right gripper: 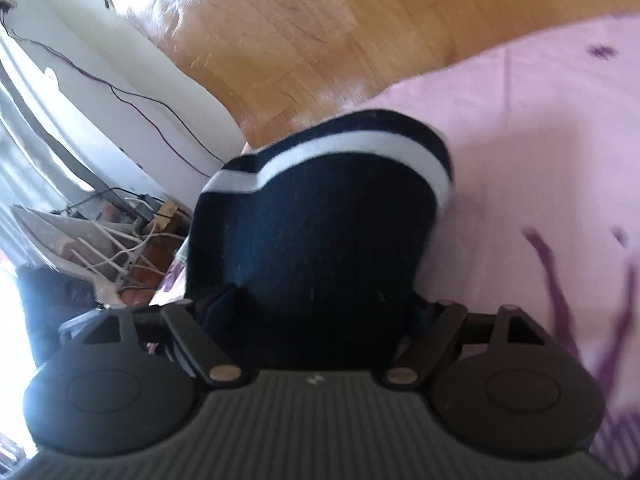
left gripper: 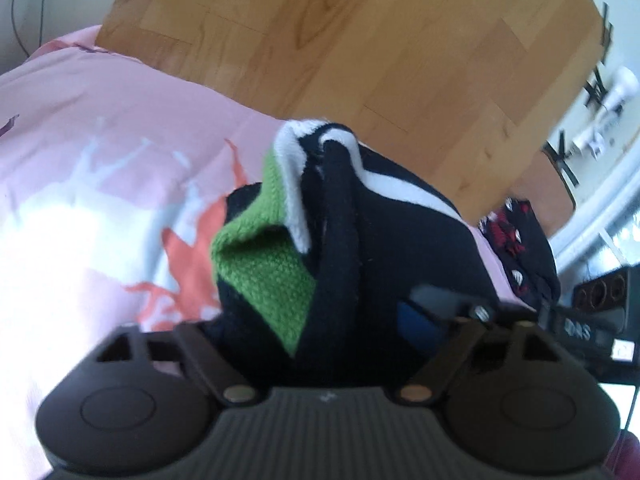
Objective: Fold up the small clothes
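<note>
Knitted navy garment (left gripper: 360, 248) bunches between both our grippers, left (left gripper: 324, 320) and right (right gripper: 316, 312), jaws spread, pink sheet (left gripper: 100, 140) at nine o'clock.

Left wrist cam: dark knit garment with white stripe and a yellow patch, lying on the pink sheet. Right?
Not quite: the patch is green, not yellow. The left wrist view shows it on the dark knit garment beside the white stripe, over the pink sheet.

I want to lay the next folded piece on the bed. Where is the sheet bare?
Left wrist view: the pink sheet lies bare left of the dark sock with green and white, up to the bed edge. Right wrist view: bare sheet right of that sock. Crowded: the patterned dark garment lies close on the sock's other side.
</note>
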The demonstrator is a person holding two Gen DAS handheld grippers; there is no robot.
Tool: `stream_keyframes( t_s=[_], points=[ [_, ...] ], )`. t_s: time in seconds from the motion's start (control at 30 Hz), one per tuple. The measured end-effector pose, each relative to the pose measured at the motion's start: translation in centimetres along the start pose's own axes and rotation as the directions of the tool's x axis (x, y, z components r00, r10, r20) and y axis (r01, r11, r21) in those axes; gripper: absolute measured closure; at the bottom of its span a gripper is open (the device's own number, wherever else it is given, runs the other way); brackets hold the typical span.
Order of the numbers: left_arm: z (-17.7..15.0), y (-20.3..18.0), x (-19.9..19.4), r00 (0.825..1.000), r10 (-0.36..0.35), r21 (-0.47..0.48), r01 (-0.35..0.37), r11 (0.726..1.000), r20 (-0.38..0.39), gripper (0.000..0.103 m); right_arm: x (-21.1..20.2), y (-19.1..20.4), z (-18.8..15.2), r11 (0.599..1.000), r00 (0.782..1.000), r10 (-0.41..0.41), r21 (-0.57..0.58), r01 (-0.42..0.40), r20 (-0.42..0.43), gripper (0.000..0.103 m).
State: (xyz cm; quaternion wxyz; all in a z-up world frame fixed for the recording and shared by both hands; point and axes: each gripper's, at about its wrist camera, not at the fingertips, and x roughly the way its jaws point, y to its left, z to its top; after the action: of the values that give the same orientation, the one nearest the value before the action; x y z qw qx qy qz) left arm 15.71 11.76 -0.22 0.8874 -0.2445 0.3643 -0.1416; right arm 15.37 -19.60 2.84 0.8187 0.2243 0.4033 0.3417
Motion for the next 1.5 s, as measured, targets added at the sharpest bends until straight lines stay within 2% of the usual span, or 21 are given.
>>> stream_keyframes(
  t_s=[0.03,0.07,0.13,0.23,0.37,0.5,0.6,0.67,0.7,0.73,0.83,0.9,0.93,1.0,1.07,1.23,1.37,1.5],
  points=[
    [0.7,0.4,-0.1,1.0,-0.003,-0.03,0.003,1.0,0.002,0.035,0.8,0.4,1.0,1.0,1.0,-0.007,-0.011,0.007,-0.001,0.033],
    [1.5,0.6,-0.3,1.0,0.01,-0.045,-0.009,0.999,0.019,0.04,1.3,0.7,1.8,0.999,1.0,-0.003,-0.035,0.003,0.001,0.036],
    [3.6,0.7,-0.9,0.997,0.036,-0.043,-0.033,0.999,0.074,0.042,2.4,1.8,3.9,0.995,0.999,0.033,-0.09,-0.03,0.022,0.05],
    [7.1,0.5,-1.2,0.981,0.087,-0.053,-0.079,0.995,0.175,0.042,4.2,4.4,7.5,0.974,0.994,0.085,-0.214,-0.069,0.068,0.051],
    [11.3,1.3,-0.2,0.935,0.186,-0.088,-0.167,0.982,0.302,0.042,8.5,5.4,12.8,0.94,0.979,0.18,-0.308,-0.144,0.093,0.051],
    [13.5,3.9,3.3,0.904,0.312,-0.17,-0.271,0.947,0.293,0.043,14.6,3.9,16.1,0.932,0.979,0.202,-0.312,-0.181,0.033,0.05],
    [13.8,6.8,6.8,0.894,0.399,-0.235,-0.351,0.906,0.204,0.046,19.2,2.4,16.2,0.945,0.991,0.127,-0.301,-0.131,-0.031,0.049],
    [13.3,7.8,7.5,0.892,0.392,-0.242,-0.338,0.909,0.224,0.041,21.4,1.2,15.8,0.957,0.998,0.051,-0.282,-0.061,-0.042,0.041],
    [13.2,7.7,7.5,0.889,0.396,-0.234,-0.345,0.909,0.229,0.039,21.7,0.5,15.7,0.966,0.998,0.053,-0.25,-0.06,-0.034,0.033],
    [13.2,7.3,7.4,0.886,0.403,-0.221,-0.356,0.908,0.228,0.038,21.7,-0.2,15.9,0.977,0.997,0.07,-0.201,-0.077,-0.042,0.031],
    [12.8,5.4,6.3,0.869,0.441,-0.201,-0.401,0.894,0.226,0.041,20.2,-0.3,15.8,0.982,0.998,0.043,-0.18,-0.049,-0.039,0.028],
    [12.3,4.0,4.8,0.854,0.446,-0.202,-0.403,0.893,0.268,0.035,17.6,0.2,15.3,0.981,1.0,0.003,-0.193,-0.003,-0.001,0.025],
    [11.6,3.2,3.8,0.843,0.456,-0.198,-0.413,0.889,0.285,0.032,16.0,0.5,14.7,0.979,1.0,-0.007,-0.202,0.012,0.025,0.021],
    [9.4,1.2,2.0,0.814,0.49,-0.159,-0.464,0.871,0.312,0.029,12.1,1.2,12.6,0.967,0.996,-0.048,-0.244,0.066,0.077,0.019],
    [6.9,-0.9,0.9,0.791,0.521,-0.11,-0.516,0.85,0.319,0.028,8.9,1.4,10.4,0.958,0.992,-0.079,-0.267,0.103,0.099,0.019],
    [0.5,-4.7,0.2,0.781,0.553,-0.037,-0.568,0.822,0.289,0.028,2.2,1.6,3.8,0.941,0.983,-0.145,-0.291,0.171,0.109,0.019],
    [-3.4,-7.5,0.1,0.767,0.577,0.006,-0.602,0.798,0.28,0.026,-0.8,1.8,-0.6,0.918,0.966,-0.216,-0.309,0.251,0.141,0.018],
    [-5.7,-9.4,0.1,0.739,0.609,0.022,-0.641,0.768,0.287,0.022,-2.9,1.6,-3.5,0.905,0.954,-0.243,-0.312,0.289,0.178,0.018]
  ],
)
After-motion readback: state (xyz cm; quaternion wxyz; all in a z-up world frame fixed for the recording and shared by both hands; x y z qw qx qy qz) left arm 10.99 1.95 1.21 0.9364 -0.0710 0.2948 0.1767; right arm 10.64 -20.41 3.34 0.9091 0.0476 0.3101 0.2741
